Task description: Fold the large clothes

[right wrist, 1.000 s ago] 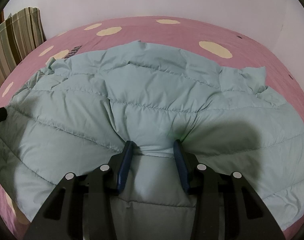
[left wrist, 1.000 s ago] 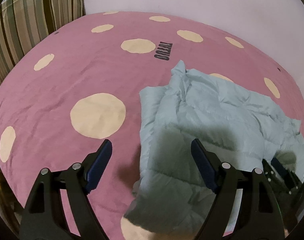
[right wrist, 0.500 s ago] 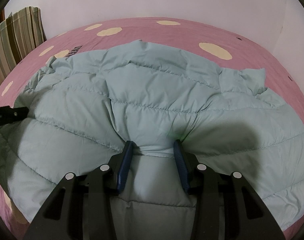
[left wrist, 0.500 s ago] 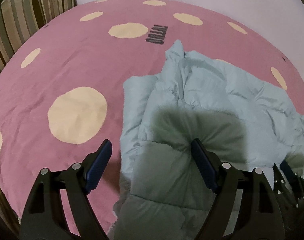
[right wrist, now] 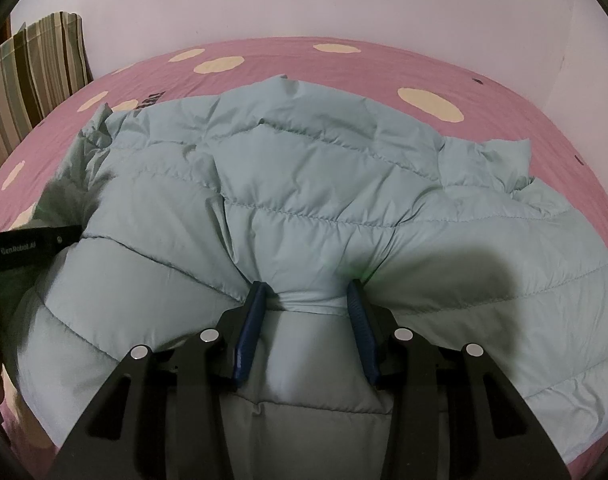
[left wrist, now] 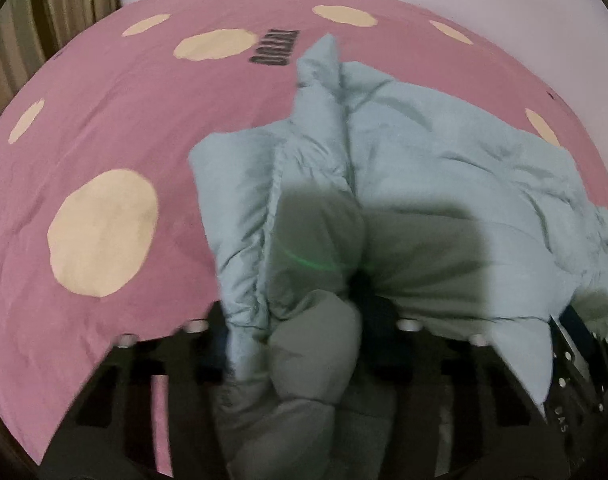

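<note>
Through your left wrist camera, your left gripper (left wrist: 299, 340) is closing its jaws around a bunched fold of the pale blue puffer jacket (left wrist: 424, 152). The picture is blurred, and padding fills the gap between the fingers and bulges up over them, so you cannot tell whether the pads already press on the cloth. The jacket lies crumpled on the bed (left wrist: 115, 112), whose pink cover carries cream dots and a short dark printed word near the jacket's far tip. A dark shadow falls across the jacket just ahead of the gripper. At the lower right edge, part of your right gripper (left wrist: 580, 344) shows, touching the jacket's near edge. A striped curtain (left wrist: 51, 8) hangs at the upper left.

Through your right wrist camera, your right gripper (right wrist: 308, 316) is clamped on a pinch of the jacket (right wrist: 304, 184) at its near edge; the blue pads (right wrist: 253, 320) squeeze a ridge of quilted fabric, and creases fan out from the pinch. The jacket spreads wide over the bed (right wrist: 504, 92), quilted side up. At the left edge, the black body of your left gripper (right wrist: 27, 246) reaches in over the jacket's left side. A striped pillow (right wrist: 31, 68) stands against the wall at the upper left.
</note>
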`<action>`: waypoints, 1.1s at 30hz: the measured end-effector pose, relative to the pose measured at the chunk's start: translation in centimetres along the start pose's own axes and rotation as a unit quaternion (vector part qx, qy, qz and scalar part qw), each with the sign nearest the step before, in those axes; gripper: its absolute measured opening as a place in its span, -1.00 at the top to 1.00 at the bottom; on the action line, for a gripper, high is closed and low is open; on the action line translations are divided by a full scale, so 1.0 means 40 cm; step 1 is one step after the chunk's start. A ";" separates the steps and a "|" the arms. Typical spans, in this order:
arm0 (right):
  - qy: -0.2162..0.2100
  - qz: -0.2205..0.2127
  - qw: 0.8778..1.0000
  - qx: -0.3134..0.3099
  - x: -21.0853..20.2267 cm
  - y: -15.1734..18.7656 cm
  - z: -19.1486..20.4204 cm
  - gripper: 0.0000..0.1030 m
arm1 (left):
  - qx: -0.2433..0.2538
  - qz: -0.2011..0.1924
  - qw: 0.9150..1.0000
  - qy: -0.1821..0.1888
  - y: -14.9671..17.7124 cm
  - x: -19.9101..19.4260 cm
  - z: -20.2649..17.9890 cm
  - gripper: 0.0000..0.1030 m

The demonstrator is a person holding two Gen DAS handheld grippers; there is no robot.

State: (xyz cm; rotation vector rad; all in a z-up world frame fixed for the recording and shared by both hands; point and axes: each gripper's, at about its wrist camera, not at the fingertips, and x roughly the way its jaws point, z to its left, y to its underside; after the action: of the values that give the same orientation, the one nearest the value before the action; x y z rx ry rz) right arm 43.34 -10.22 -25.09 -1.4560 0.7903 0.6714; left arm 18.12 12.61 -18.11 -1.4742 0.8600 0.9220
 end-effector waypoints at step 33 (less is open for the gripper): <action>0.051 -0.069 0.993 0.083 -0.218 0.010 -0.404 -0.02 | 0.156 -0.161 0.974 -0.022 0.065 -0.385 -0.544 0.83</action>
State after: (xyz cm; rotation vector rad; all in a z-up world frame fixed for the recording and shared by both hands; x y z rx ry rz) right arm 36.88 -25.69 -17.60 -1.3875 0.7980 0.4193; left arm 10.94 -9.07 -4.11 -1.2658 0.6719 0.5481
